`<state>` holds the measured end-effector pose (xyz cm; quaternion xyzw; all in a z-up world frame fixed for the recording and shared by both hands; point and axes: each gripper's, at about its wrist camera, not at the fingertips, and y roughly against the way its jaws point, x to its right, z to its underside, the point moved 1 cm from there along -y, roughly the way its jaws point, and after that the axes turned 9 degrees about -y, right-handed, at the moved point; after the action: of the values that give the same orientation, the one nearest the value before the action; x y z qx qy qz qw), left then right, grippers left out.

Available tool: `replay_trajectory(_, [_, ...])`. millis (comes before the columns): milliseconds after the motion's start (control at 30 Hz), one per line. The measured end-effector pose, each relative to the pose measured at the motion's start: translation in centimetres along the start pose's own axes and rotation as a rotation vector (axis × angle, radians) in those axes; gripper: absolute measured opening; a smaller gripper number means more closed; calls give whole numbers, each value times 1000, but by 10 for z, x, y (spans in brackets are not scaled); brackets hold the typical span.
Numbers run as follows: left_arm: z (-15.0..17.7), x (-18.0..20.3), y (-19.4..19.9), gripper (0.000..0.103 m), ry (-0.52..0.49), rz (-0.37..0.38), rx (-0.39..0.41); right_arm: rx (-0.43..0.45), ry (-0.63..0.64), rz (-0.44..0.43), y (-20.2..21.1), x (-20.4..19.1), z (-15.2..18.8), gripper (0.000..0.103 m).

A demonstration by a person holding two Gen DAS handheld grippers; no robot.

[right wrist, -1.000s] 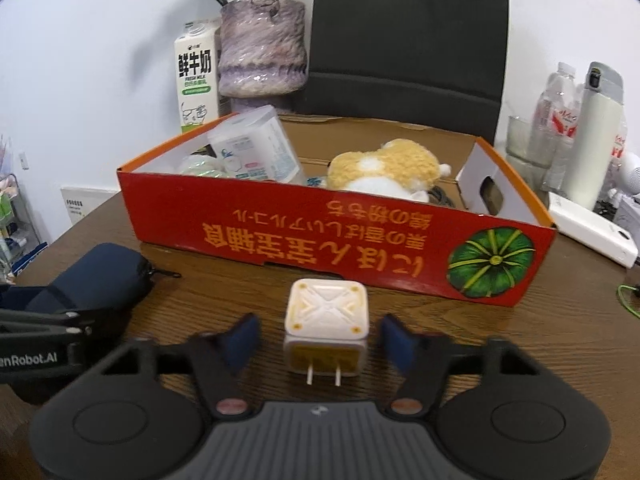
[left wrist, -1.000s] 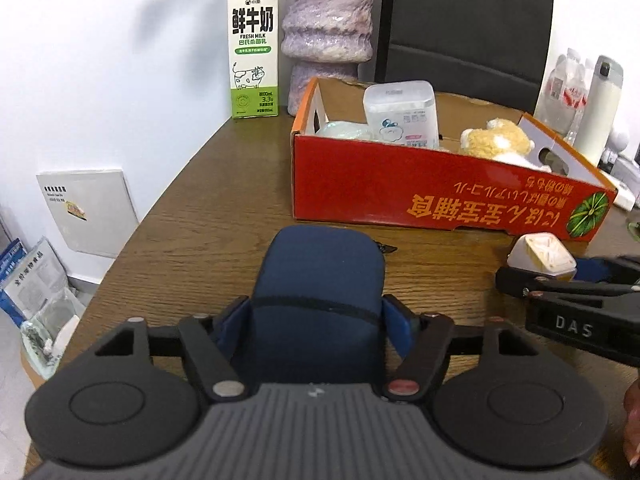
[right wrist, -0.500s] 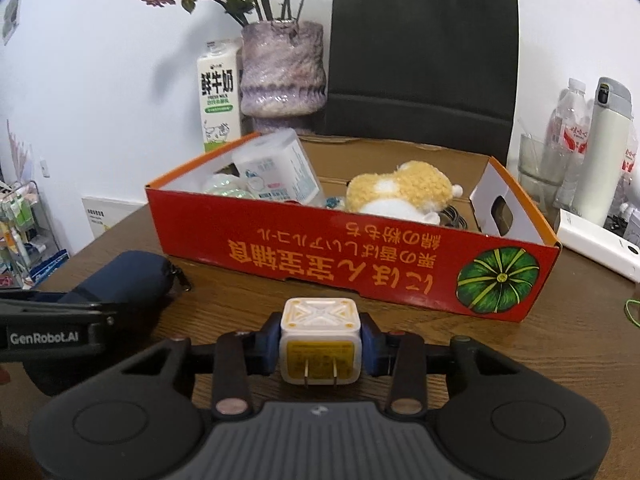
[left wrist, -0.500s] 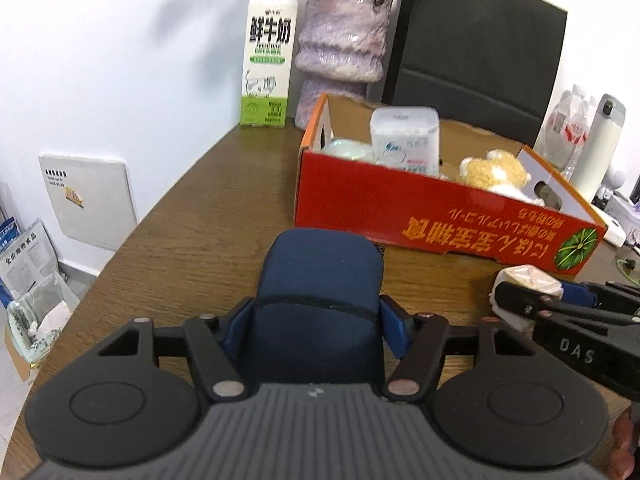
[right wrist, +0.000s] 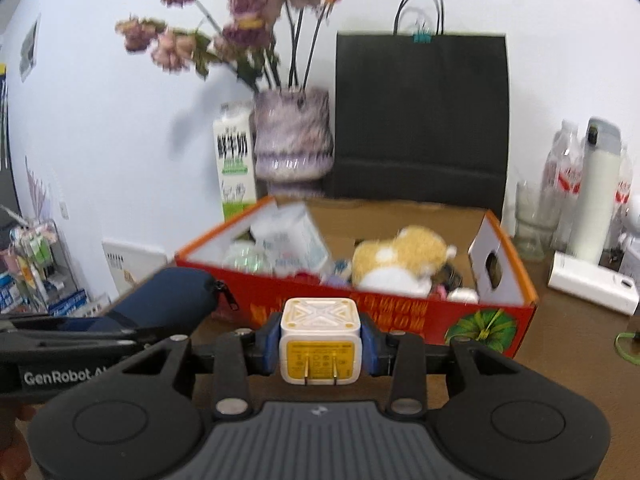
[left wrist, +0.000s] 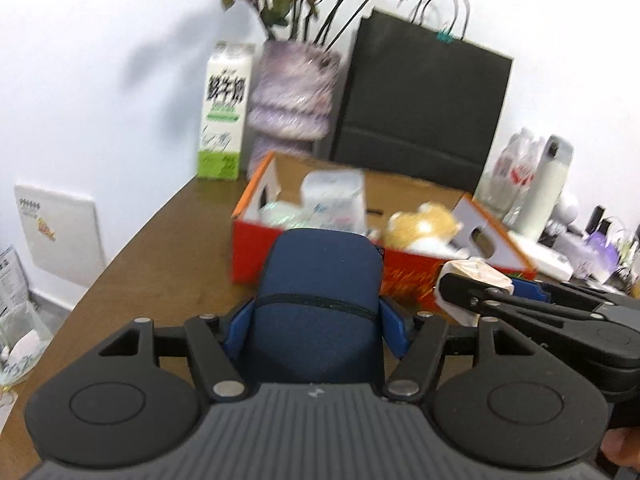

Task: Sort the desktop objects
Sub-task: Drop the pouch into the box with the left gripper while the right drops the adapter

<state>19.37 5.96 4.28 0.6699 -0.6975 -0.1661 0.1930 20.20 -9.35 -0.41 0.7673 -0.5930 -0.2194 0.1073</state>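
Note:
My left gripper [left wrist: 316, 320] is shut on a dark blue zip pouch [left wrist: 320, 304] and holds it above the table, in front of the red cardboard box [left wrist: 404, 276]. My right gripper [right wrist: 321, 340] is shut on a white and yellow plug adapter [right wrist: 321, 344], prongs toward the camera, also lifted before the box [right wrist: 400, 316]. The box holds a yellow plush toy [right wrist: 400, 260], a white plastic container [right wrist: 292, 236] and other small items. The pouch also shows at the left of the right wrist view [right wrist: 168, 300].
Behind the box stand a milk carton [left wrist: 224, 120], a purple vase with dried flowers [left wrist: 292, 96] and a black paper bag [left wrist: 420, 108]. A white thermos [right wrist: 596, 200], water bottles, a glass and a white device [right wrist: 592, 288] sit at the right. The wooden table's [left wrist: 160, 248] edge runs along the left.
Both grippers have risen with their loads and moved toward the box. The right gripper closed on the adapter a second ago and lifted it off the table.

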Motion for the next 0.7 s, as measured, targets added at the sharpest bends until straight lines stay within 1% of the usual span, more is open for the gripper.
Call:
replay_trajectory(200, [-30, 15, -16, 66, 23, 17, 47, 56, -39, 34, -5, 23, -24, 38])
replay_trajectory(300, [-43, 24, -33, 66, 60, 30, 56, 81, -55, 55, -10, 38, -36, 38])
replay_trajectory(400, [-56, 34, -53, 66, 65, 41, 65, 102, -61, 77, -19, 51, -46, 38])
replay_trajectory(567, [-74, 48, -86, 66, 46, 35, 79, 97, -66, 104, -50, 71, -61, 38])
replay_trajectory(700, [-81, 52, -116, 66, 30, 25, 61, 82, -56, 126, -74, 82, -66, 38])
